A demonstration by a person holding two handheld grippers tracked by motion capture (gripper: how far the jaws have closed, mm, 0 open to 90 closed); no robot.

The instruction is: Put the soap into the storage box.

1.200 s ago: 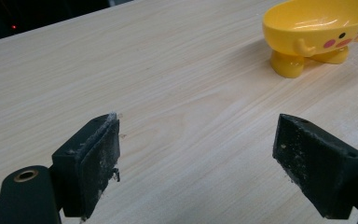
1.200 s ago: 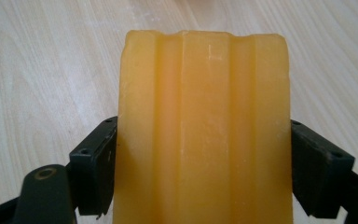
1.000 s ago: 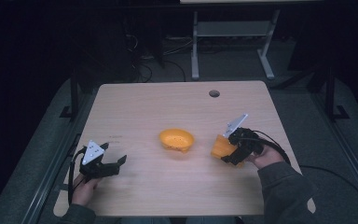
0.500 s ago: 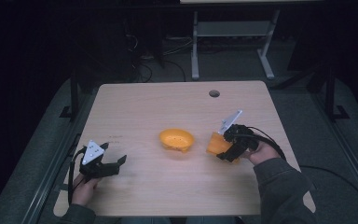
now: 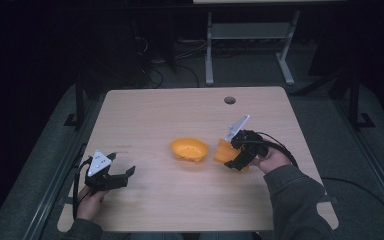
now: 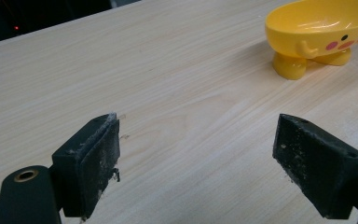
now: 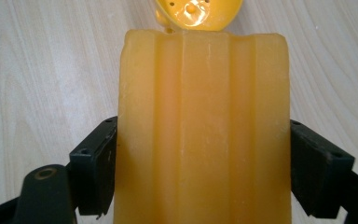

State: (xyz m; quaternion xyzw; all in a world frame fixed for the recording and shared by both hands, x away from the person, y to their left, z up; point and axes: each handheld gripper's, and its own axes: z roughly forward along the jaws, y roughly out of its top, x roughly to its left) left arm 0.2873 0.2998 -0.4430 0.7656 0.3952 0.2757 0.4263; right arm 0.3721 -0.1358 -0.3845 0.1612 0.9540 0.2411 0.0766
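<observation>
Gripping one orange bar (image 7: 204,130) in right gripper (image 5: 238,159), long axis toward one yellow bowl (image 5: 189,149); left gripper (image 6: 209,163) jaws wide, empty.

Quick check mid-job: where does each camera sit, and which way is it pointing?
High view: above the person's side, facing forward and down on the table; forearms, both tongs.
Left gripper view: on the left tongs, open jaws toward the yellow bowl.
Right gripper view: on the right tongs, clamping an orange block.
Shared: the bowl appears in every view.
</observation>
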